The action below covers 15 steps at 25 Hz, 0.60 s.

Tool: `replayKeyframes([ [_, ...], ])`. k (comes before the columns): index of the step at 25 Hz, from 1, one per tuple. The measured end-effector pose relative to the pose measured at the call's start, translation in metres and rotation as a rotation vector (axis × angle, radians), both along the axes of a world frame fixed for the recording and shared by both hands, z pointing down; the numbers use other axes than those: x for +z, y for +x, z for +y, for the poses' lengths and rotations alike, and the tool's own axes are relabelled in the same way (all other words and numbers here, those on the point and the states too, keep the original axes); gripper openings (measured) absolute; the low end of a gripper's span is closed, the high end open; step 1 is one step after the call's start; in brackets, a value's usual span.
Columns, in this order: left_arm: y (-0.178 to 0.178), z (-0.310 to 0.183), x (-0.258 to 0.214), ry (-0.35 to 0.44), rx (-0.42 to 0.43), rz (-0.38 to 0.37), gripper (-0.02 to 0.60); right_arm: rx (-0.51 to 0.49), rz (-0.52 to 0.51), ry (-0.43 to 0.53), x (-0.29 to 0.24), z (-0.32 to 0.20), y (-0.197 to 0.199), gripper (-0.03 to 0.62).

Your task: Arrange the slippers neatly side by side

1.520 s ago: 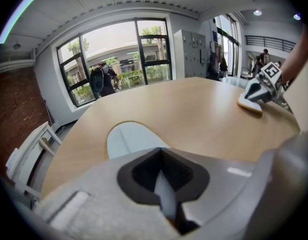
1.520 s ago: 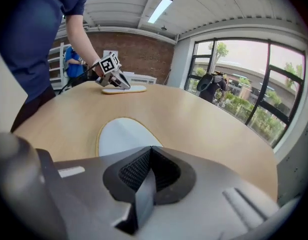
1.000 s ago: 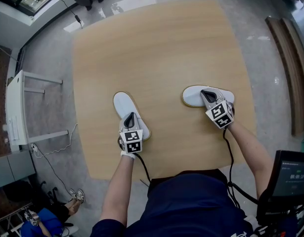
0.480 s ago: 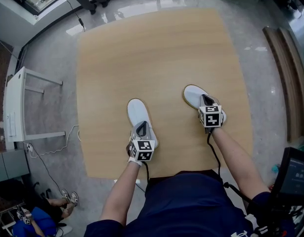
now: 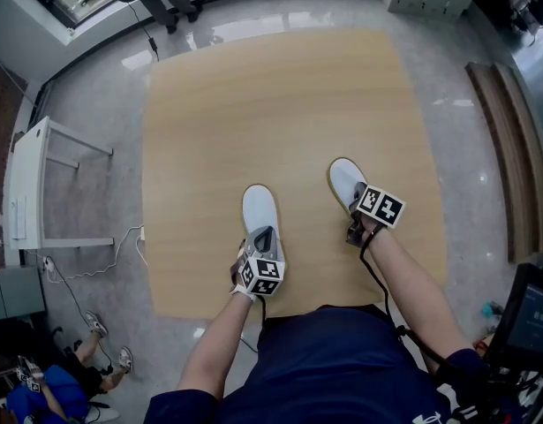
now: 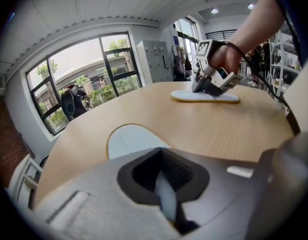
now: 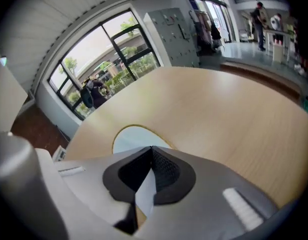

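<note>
Two white slippers lie on the wooden table [image 5: 289, 104], toes pointing away from me and a hand's width apart. My left gripper [image 5: 262, 237] is shut on the heel end of the left slipper [image 5: 259, 208]; its toe [image 6: 127, 140] shows beyond the jaws in the left gripper view. My right gripper [image 5: 359, 203] is shut on the heel end of the right slipper [image 5: 345, 179], whose toe [image 7: 129, 136] shows ahead of the jaws. The left gripper view also catches the right slipper [image 6: 194, 97] lying flat under the right gripper [image 6: 200, 86].
Both slippers sit near the table's front edge, with bare wood beyond them. A white rack [image 5: 28, 184] stands on the floor at the left, a wooden bench [image 5: 509, 148] at the right, a screen [image 5: 529, 323] at the lower right. A person [image 5: 41, 391] sits on the floor at the lower left.
The left slipper has slid right and turned straighter. The right slipper has swung from lying crosswise to pointing away, ending nearer the left one. Both grippers have kept their hold.
</note>
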<state>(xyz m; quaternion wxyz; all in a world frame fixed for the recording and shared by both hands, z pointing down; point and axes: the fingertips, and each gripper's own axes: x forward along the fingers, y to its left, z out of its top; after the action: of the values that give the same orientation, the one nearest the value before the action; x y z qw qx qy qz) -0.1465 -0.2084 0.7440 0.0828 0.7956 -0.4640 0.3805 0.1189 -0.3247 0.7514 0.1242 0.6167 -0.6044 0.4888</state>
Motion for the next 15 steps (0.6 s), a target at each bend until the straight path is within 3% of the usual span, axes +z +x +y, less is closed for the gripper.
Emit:
replayKeyframes([
  [4,0.005,-0.011,-0.008,0.025,-0.006,-0.027,0.004,0.015,-0.146,0.080,-0.017,-0.009,0.004,0.009],
  [6,0.005,-0.015,-0.028,0.053,-0.054,0.037,0.003,-0.055,-0.146,0.165,-0.045,-0.015,0.004,0.009],
  [8,0.003,-0.016,-0.042,0.062,-0.082,0.086,0.003,-0.207,-0.079,0.259,-0.072,-0.019,-0.004,0.009],
  [10,0.002,-0.015,-0.042,0.041,-0.088,0.093,0.003,-0.505,0.115,0.360,-0.084,-0.018,-0.021,0.009],
  [13,0.004,-0.019,-0.014,-0.025,-0.080,0.064,0.003,-1.091,0.550,0.505,-0.060,-0.009,-0.050,0.009],
  [15,0.002,-0.014,-0.003,-0.058,-0.066,0.042,0.003,-1.376,0.746,0.534,-0.037,0.009,-0.059,0.009],
])
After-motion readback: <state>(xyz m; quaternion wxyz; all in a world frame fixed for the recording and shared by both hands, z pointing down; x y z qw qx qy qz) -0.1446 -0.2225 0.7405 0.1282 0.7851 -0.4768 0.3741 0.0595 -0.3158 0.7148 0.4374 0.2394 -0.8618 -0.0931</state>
